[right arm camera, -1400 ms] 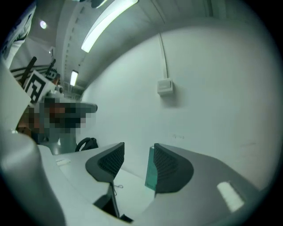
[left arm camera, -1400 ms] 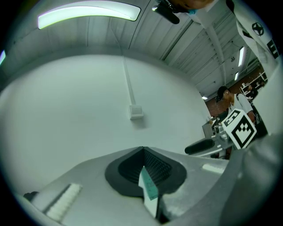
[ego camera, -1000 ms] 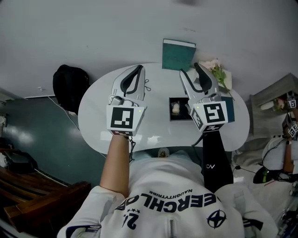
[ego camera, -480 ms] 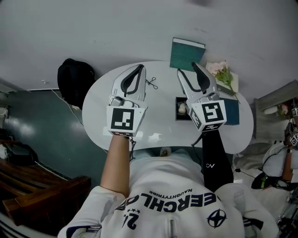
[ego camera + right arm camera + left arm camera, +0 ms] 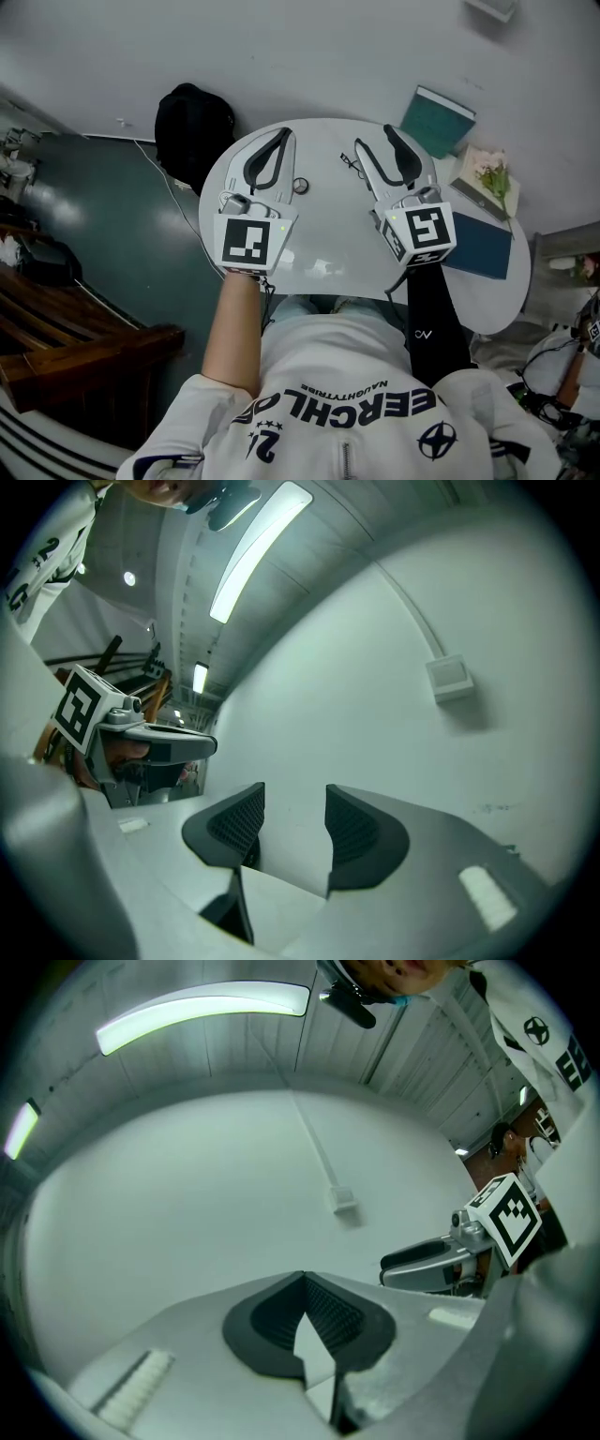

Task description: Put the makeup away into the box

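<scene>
Two grippers hang over the white oval table (image 5: 319, 248). The left gripper (image 5: 280, 137) is clenched on nothing; the right gripper (image 5: 375, 141) stands parted and empty. A small dark wiry item (image 5: 349, 165) lies beside the right gripper. The teal box (image 5: 438, 120) sits at the table's far edge.

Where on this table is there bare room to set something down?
Bare: the middle of the table, between the left gripper and the right gripper, toward the near edge. Crowded: the right end, where a teal book, a flower card and a dark blue pad lie.
</scene>
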A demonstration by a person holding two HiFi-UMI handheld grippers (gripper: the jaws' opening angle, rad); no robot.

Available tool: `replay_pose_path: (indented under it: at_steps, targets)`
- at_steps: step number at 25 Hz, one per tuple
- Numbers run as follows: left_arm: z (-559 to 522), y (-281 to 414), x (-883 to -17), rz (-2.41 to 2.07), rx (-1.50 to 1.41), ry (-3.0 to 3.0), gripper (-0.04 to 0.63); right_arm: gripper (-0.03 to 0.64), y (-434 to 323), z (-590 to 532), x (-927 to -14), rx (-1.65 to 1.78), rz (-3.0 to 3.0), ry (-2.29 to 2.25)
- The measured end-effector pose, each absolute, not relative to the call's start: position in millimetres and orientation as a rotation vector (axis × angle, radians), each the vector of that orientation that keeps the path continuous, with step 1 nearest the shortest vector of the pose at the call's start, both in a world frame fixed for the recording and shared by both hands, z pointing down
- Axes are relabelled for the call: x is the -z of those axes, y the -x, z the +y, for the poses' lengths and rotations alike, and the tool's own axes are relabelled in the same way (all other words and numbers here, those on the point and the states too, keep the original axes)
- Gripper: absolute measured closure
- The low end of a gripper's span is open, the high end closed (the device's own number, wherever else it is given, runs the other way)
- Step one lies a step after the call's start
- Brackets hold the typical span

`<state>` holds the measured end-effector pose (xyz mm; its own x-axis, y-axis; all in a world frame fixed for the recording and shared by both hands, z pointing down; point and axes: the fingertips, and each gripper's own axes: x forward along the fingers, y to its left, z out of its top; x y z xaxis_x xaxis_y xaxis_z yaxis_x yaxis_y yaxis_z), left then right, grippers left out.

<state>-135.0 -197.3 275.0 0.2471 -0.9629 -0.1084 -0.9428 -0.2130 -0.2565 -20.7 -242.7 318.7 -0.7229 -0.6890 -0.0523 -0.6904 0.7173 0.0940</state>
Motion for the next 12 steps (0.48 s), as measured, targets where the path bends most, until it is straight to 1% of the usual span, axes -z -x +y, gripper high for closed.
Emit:
replay_pose_path:
  at_steps: [7, 12]
  targets:
    - [-192.8, 194.9, -263.9, 1.825, 0.060, 2.210, 0.588, 0.377, 72.1, -245.1, -318.0, -0.161, 2.896, 1.154]
    - [-201.8, 206.3, -267.3, 1.804, 0.040, 2.224, 0.588, 0.370, 87.4, -247.6, -325.2, -0.161, 2.912, 1.188]
